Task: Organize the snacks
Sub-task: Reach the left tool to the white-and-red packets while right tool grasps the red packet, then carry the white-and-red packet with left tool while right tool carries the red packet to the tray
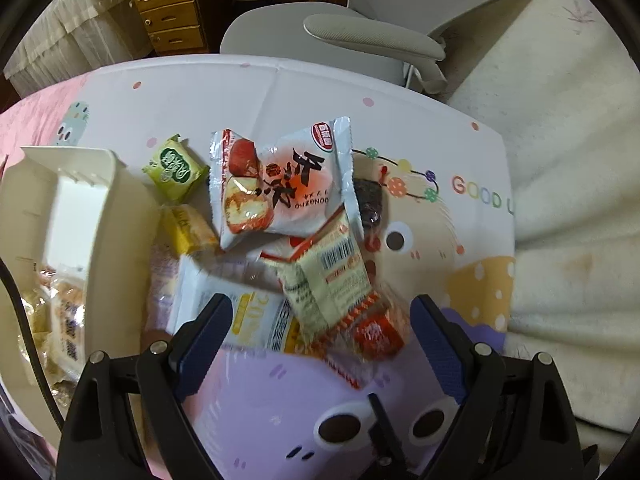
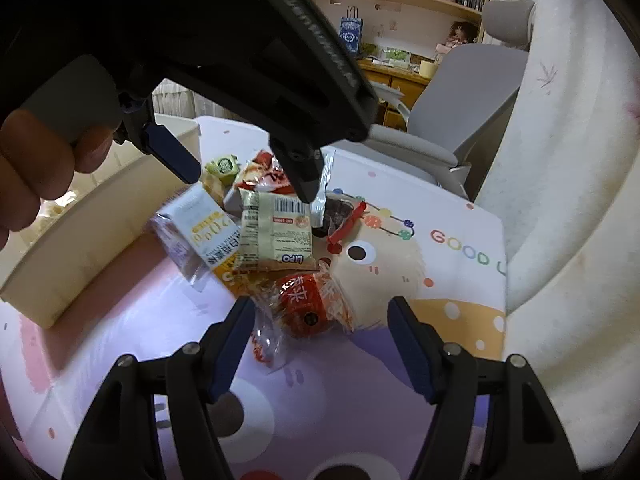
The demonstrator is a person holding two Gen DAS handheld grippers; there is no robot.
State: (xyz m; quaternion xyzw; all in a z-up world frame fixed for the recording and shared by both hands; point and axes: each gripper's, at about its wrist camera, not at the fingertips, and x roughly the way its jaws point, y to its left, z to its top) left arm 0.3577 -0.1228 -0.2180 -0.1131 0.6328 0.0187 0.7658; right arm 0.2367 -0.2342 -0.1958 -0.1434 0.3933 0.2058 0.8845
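Here the left gripper (image 1: 320,344) hangs spread and empty above the snack pile, so it should drop straight onto the cream barcode packet (image 1: 328,280) and pinch across its flat width. The right gripper (image 2: 320,344), also released, frames the glossy red crinkly wrapper (image 2: 308,304). Beside the pile on the patterned surface (image 1: 280,380) sits a rigid cream bin (image 1: 112,208).

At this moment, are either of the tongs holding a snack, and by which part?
Nothing is held. The left tongs and right tongs stand open above the snack pile, pads touching no packet.
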